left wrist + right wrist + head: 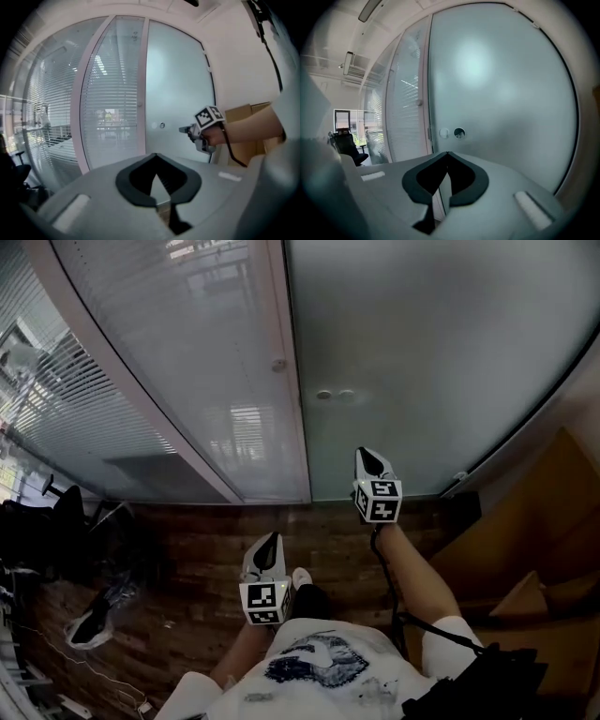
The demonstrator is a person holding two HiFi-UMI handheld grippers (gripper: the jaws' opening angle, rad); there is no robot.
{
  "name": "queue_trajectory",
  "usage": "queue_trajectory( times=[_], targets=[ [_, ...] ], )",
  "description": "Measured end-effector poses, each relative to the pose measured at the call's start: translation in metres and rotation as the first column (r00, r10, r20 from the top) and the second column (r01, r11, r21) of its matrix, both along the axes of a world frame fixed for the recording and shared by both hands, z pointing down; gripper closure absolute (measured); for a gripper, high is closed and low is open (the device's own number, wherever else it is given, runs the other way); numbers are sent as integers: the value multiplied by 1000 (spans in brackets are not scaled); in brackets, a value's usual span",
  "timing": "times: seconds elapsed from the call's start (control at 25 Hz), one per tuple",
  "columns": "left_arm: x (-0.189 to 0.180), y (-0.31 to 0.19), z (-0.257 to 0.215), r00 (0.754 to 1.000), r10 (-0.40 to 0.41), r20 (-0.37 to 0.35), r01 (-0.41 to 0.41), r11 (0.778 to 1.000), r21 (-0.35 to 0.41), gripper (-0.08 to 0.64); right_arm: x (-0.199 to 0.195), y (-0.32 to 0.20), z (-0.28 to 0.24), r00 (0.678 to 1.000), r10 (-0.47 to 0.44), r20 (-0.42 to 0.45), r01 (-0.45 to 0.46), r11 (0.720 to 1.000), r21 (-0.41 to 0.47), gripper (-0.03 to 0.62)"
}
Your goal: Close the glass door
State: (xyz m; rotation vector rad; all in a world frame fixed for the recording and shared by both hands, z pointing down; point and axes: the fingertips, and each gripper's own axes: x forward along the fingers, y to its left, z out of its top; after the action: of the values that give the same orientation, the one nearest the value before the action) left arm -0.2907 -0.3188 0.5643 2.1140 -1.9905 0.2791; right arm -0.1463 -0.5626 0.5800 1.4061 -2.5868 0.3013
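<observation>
The frosted glass door (422, 362) fills the wall in front of me, with two round fittings (335, 395) near its left edge. That edge lies along the pale frame post (281, 362), and no gap shows between them. My right gripper (368, 456) is held out toward the door's lower part, a little short of the glass, shut and empty. In the right gripper view the fittings (459, 133) sit just above its closed tips (447, 153). My left gripper (269, 542) hangs lower and nearer to me, shut with nothing in it. The left gripper view shows the right gripper (183, 129) before the door (178, 93).
A glass wall with blinds (159, 381) runs off to the left of the post. Cardboard boxes (534, 521) stand at the right beside the door. A dark office chair (56, 521) and a plastic bag (94, 624) sit on the wooden floor (216, 549) at the left.
</observation>
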Motion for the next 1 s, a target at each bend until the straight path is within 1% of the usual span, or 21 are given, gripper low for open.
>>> queue_trajectory(
  times=[0.16, 0.32, 0.4, 0.52, 0.6, 0.68, 0.84, 1.0],
  targets=[
    [32, 26, -8, 1000, 9, 9, -9, 1000, 20, 558, 48, 71, -6, 998, -38, 47, 39, 999, -10, 584],
    [58, 50, -14, 999, 24, 45, -25, 999, 26, 558, 83, 140, -21, 995, -61, 83, 59, 998, 26, 584],
    [68, 63, -25, 997, 39, 71, -42, 999, 29, 558, 96, 173, -31, 995, -47, 88, 44, 999, 32, 584],
    [93, 77, -39, 993, 74, 87, -77, 996, 35, 558, 119, 214, -40, 996, -17, 92, 16, 1000, 7, 584],
    [106, 81, -46, 991, 84, 108, -89, 995, 45, 558, 127, 236, -48, 992, -31, 126, 31, 1000, 3, 584],
    [111, 88, -52, 988, 83, 132, -91, 994, 52, 558, 128, 262, -54, 986, -64, 155, 64, 998, 4, 584],
    [125, 105, -63, 987, 70, 143, -82, 994, 74, 558, 137, 310, -62, 978, -126, 168, 126, 992, 11, 584],
    [137, 123, -69, 983, 90, 159, -104, 991, 82, 558, 141, 346, -65, 969, -171, 180, 173, 985, 4, 584]
  ],
)
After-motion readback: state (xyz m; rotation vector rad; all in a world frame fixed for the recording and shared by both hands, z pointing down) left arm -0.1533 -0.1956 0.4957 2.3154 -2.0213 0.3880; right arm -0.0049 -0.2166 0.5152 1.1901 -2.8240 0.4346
